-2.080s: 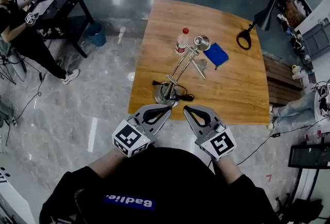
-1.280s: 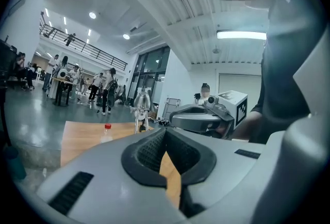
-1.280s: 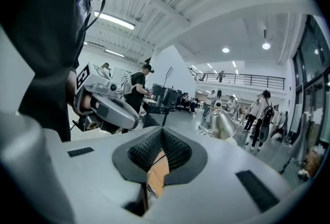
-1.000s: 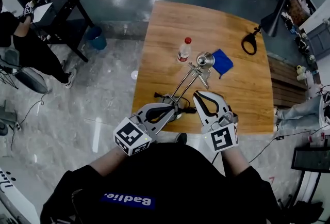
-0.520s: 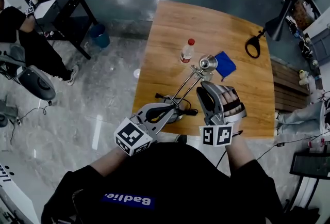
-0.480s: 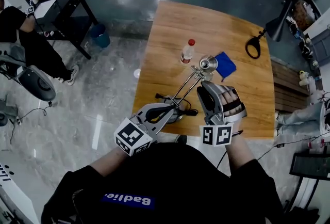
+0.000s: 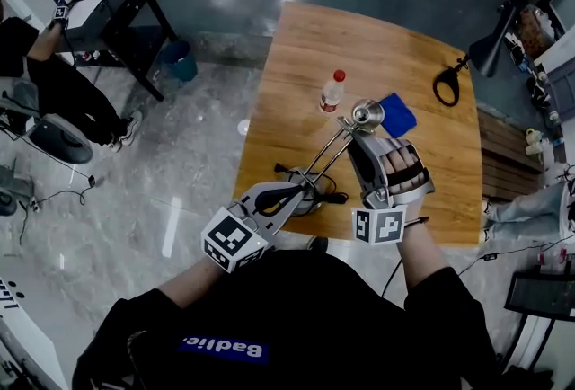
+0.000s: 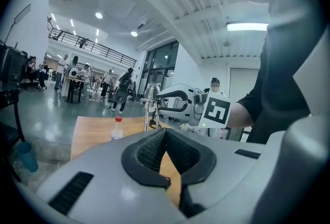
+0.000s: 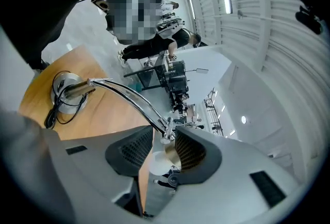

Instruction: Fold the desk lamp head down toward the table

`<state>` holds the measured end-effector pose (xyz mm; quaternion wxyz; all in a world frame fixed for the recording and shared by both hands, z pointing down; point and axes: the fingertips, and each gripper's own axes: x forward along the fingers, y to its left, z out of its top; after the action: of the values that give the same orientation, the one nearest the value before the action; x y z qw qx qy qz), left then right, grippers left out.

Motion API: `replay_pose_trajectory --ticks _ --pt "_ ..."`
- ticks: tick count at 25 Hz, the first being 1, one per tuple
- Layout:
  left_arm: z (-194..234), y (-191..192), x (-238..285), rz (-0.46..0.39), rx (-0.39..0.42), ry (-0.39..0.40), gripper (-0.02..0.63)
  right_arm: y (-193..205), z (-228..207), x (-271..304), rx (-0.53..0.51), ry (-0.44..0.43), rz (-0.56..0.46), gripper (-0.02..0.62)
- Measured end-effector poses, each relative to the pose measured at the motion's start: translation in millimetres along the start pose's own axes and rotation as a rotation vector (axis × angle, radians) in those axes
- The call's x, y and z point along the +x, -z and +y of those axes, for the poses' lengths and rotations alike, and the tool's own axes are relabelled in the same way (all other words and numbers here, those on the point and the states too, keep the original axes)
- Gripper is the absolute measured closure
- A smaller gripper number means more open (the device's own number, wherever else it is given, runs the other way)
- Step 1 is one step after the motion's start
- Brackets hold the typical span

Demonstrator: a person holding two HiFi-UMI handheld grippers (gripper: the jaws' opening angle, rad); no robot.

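Right gripper [image 9: 164, 138] is up at the lamp, turned on its side, jaws standing apart with the lamp head [image 9: 170, 153] sitting right between the pads; whether either pad actually presses on it, can't tell. From the head, the chrome lamp arm [image 9: 129, 96] runs back to the round lamp base [image 9: 64, 89], black cord [image 9: 56, 114] looped around it.

Left gripper [image 8: 165, 132] is low at the near edge of the wooden table [image 7: 296, 47], jaw tips together, nothing between them, nose just beside the base. The right gripper's marker cube [image 8: 216, 110] shows out ahead of it to the right.

From above: the base sits near the table's near edge and the arm slants away to the far right, with the head raised over the middle of the table. Just to the right of the head lies a blue cloth [image 7: 400, 112]. A water bottle [image 7: 332, 92] with a red cap stands upright to the far left of the head, apart from it. Well off at the far right edge lies a black loop-shaped object [image 7: 446, 84]
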<state>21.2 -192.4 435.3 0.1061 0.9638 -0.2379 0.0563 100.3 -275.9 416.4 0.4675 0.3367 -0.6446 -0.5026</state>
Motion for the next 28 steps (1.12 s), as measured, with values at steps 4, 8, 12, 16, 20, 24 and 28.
replay_pose_trajectory --ticks 4,8,12,16,20,24,28 --pt "-1 1 1 0.009 -0.004 -0.008 0.597 1 1 6 -0.026 0.0 -0.015 0.476" --pt "2 4 0 0.009 -0.011 -0.012 0.597 2 1 8 0.01 0.012 -0.024 0.477" --pt "1 5 1 0.012 -0.017 -0.008 0.597 7 6 10 0.093 0.001 -0.007 0.482" --pt "0 4 0 0.017 -0.014 0.0 0.597 13 10 17 0.172 -0.024 0.013 0.485" --pt "-2 5 -1 0.019 -0.01 0.002 0.597 19 16 21 0.225 -0.04 0.016 0.485" --pt "-2 5 0 0.02 -0.006 0.0 0.597 26 23 25 0.274 -0.055 0.019 0.485" --pt "-2 5 1 0.029 -0.005 -0.006 0.597 38 38 33 0.358 -0.097 0.038 0.485"
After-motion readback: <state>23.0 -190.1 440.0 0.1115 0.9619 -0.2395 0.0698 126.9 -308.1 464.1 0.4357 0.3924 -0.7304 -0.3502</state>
